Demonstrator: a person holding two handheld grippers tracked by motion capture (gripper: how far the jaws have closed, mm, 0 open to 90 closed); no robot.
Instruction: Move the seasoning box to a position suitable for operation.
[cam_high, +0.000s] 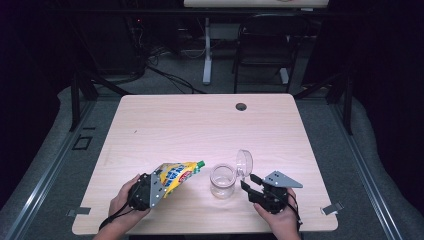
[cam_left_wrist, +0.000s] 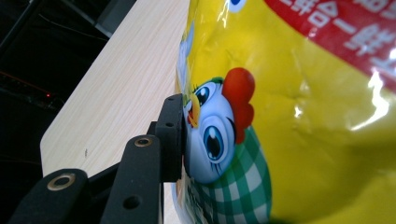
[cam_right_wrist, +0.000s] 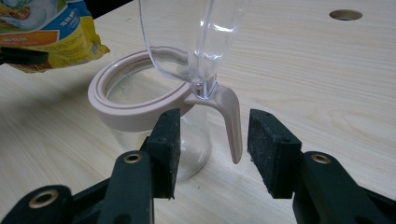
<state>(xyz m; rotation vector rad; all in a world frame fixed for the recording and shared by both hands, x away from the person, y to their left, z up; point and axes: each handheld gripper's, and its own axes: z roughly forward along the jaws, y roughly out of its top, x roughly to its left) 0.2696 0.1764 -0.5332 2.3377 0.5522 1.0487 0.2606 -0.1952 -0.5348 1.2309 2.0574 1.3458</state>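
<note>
Dark room, pale worktop (cam_high: 190, 125). Near its front edge my left tongs (cam_high: 159, 186) grip the pouch (cam_high: 177, 175), tipped spout-first toward the jar (cam_high: 222, 181) for pouring. My right tongs (cam_right_wrist: 212, 144) stand released around the jar's lid tab (cam_right_wrist: 231, 122), steadying the flipped-up lid (cam_high: 244, 163).

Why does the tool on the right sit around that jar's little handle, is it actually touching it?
Apart. In the right gripper view the right tool has its jaws on either side of the jar's handle, with bare table visible between the handle and each pad.
</note>
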